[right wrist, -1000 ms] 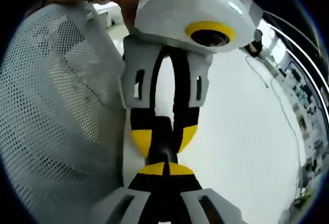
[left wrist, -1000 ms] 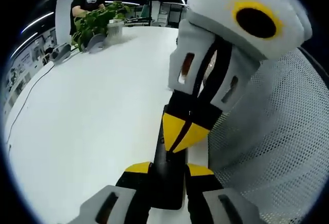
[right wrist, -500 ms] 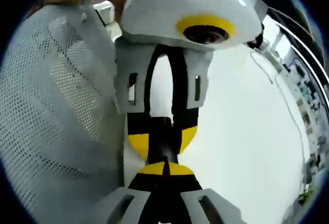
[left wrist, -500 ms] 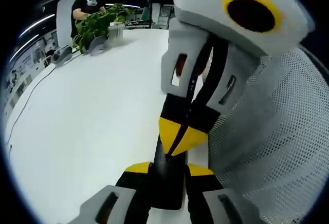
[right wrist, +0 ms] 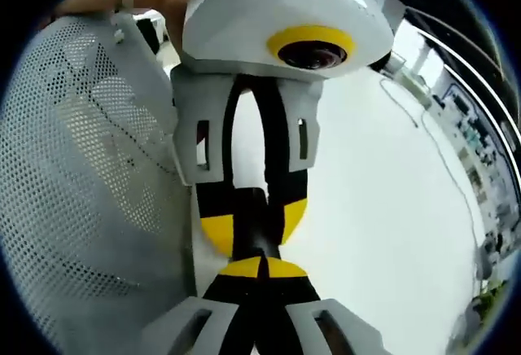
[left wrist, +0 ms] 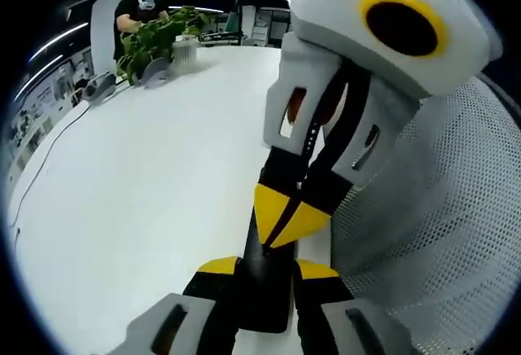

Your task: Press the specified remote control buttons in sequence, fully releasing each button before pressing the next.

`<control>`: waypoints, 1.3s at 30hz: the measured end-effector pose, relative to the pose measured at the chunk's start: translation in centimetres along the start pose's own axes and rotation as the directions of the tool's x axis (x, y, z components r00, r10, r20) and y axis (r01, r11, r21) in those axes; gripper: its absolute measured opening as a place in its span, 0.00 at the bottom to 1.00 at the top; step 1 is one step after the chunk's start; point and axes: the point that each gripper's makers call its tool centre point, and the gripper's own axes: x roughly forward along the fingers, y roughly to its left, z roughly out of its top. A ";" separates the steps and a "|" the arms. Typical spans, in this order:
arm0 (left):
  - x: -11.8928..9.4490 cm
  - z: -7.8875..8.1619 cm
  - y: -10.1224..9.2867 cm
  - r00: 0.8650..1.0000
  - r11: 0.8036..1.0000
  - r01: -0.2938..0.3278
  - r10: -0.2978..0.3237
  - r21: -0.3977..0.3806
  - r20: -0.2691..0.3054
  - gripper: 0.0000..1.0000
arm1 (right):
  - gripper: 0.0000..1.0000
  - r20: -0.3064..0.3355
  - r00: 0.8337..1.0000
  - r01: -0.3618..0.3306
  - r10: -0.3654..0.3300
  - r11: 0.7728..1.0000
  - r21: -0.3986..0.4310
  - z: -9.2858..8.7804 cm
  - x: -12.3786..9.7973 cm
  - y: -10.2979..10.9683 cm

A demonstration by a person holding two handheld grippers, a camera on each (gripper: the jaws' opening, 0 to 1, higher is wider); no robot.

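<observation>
A black remote control [left wrist: 264,300] is clamped between the yellow-tipped jaws of my left gripper [left wrist: 267,267], which holds it over the white table [left wrist: 138,184]. My right gripper [left wrist: 286,216] comes down from the upper right, its yellow tips shut together and resting on the remote's upper face. In the right gripper view, my right gripper [right wrist: 260,268] is shut at the bottom. Just beyond it the left gripper [right wrist: 254,229] grips the dark remote [right wrist: 249,207]. The buttons are hidden under the tips.
A white mesh surface [left wrist: 431,249] lies close beside the remote and appears as the mesh [right wrist: 81,176] in the right gripper view. At the table's far end stand a potted plant [left wrist: 155,37] and a person in black [left wrist: 134,5]. A thin cable [left wrist: 41,159] trails along the left edge.
The right gripper's body leaned left half a second ago and has swung back right. Its shut tips stay on the remote, and the left gripper keeps its hold.
</observation>
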 end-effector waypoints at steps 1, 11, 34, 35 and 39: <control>0.0 0.0 0.0 1.000 1.000 0.000 0.000 -0.006 0.003 0.25 | 0.00 -0.008 1.000 -0.001 0.001 1.000 -0.002 0.0 0.0 0.0; 0.0 0.0 0.0 1.000 1.000 -0.002 0.002 -0.012 0.005 0.25 | 0.00 0.002 1.000 -0.024 0.024 1.000 0.000 0.1 0.0 0.2; 0.0 0.1 0.0 1.000 1.000 0.006 -0.006 -0.006 0.003 0.25 | 0.00 0.001 1.000 0.005 -0.005 1.000 0.000 0.4 0.3 0.0; 0.0 0.1 0.0 1.000 1.000 0.005 -0.005 -0.003 0.001 0.25 | 0.00 0.014 1.000 -0.002 0.002 1.000 0.002 0.4 0.2 0.0; -0.1 0.1 0.0 1.000 1.000 0.005 -0.005 -0.012 0.009 0.25 | 0.00 0.055 0.998 -0.042 0.038 0.996 0.079 0.3 0.0 -0.1</control>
